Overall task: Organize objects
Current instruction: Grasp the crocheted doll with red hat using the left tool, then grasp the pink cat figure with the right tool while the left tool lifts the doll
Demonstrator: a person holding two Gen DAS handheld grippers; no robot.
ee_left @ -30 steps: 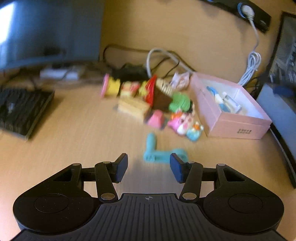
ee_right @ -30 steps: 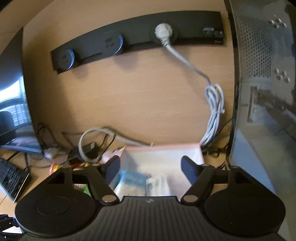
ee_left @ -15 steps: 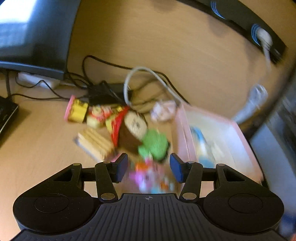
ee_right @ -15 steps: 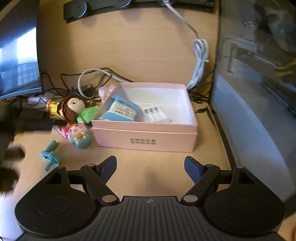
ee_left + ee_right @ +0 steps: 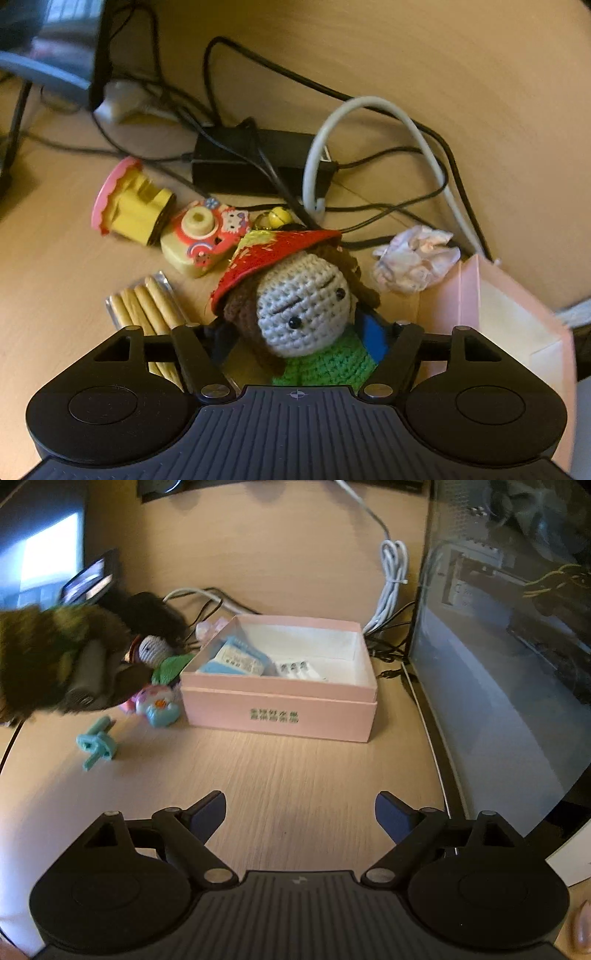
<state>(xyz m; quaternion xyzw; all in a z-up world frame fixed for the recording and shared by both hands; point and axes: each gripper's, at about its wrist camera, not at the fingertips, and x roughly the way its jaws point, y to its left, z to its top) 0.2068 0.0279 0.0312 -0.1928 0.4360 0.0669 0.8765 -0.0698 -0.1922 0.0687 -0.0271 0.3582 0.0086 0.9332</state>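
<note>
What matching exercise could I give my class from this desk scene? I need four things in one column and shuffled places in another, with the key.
Things:
1. crochet doll
2. teal plastic piece
3. blue packet
4. crumpled paper

Places:
A. inside the pink box
B. alone on the open desk, left of the box
C. between the fingers of the left gripper
D. by the box's back corner, near the cables

Pairs: 1-C, 2-B, 3-A, 4-D

A pale wood-grain worktop point(image 5: 295, 768) is filling the centre of both views, with a matching wood wall panel point(image 5: 258, 546) rising behind. A monitor point(image 5: 44, 554) is glowing at upper left, and a glass-sided computer case point(image 5: 509, 635) is standing along the right edge.
</note>
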